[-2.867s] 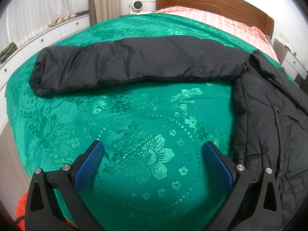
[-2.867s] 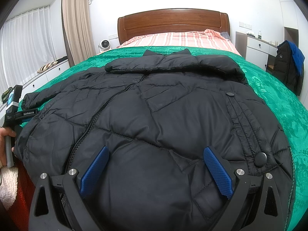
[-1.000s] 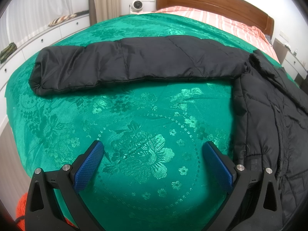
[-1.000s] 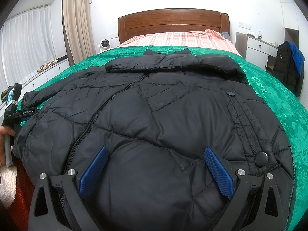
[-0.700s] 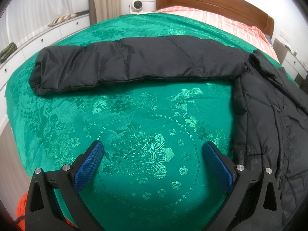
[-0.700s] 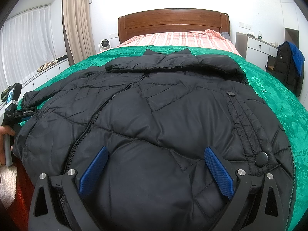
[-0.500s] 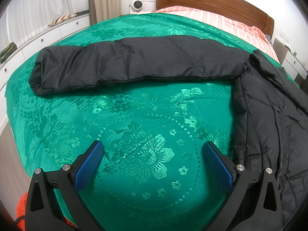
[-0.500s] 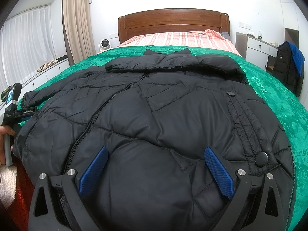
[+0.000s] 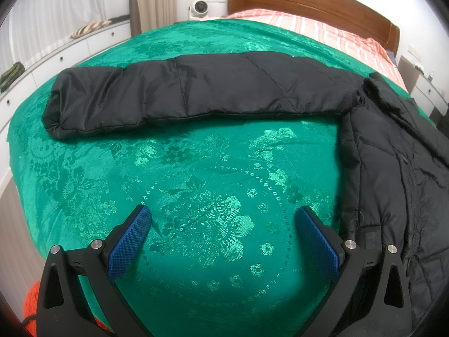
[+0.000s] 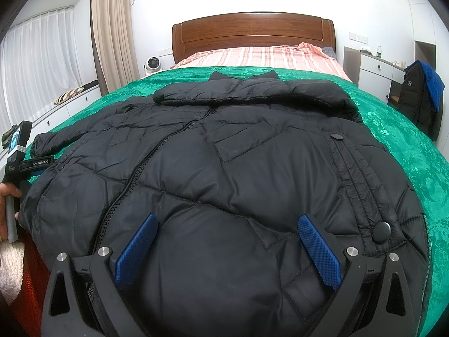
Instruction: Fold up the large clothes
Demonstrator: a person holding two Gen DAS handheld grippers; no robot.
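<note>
A black puffer jacket (image 10: 238,168) lies front up on the green bedspread (image 10: 415,146), collar toward the headboard. Its one sleeve (image 9: 196,90) stretches straight out to the left across the cover, and the jacket body (image 9: 398,174) fills the right edge of the left wrist view. My left gripper (image 9: 223,233) hovers open over bare green cover, left of the jacket's hem corner, with nothing between its blue pads. Above the jacket's lower front my right gripper (image 10: 224,241) hangs open and holds nothing. A hand (image 10: 8,196) grips the left tool's handle at the far left.
A wooden headboard (image 10: 252,33) and striped pink bedding (image 10: 261,56) lie beyond the jacket. White drawers (image 9: 70,53) run along the left wall, with a small fan (image 10: 153,64) near the curtain. Another dark jacket (image 10: 421,101) hangs at the right by a white cabinet.
</note>
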